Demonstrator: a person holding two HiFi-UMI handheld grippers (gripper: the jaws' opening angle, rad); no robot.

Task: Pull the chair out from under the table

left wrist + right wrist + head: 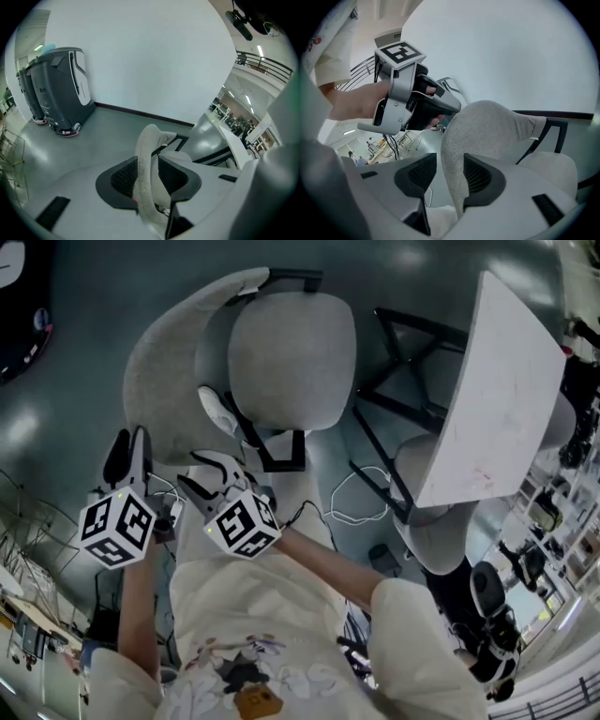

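The grey fabric chair [291, 352] stands on the floor to the left of the white table [497, 399], with its curved backrest [164, 362] nearest me. My left gripper [127, 454] is at the backrest's lower left rim. In the left gripper view the rim [146, 154] runs between the pads of the gripper [147, 176], very close on both sides with no clear press. My right gripper [208, 474] is at the rim further right. Its jaws [450, 176] straddle the backrest [487, 126], with a gap at the left pad. The left gripper [408, 98] shows there too, in a hand.
A second grey chair [441, 512] sits tucked under the table, beside the black table frame [403, 362]. A white cable [356, 498] loops on the floor between the chairs. A dark grey floor machine [61, 93] stands by the white wall.
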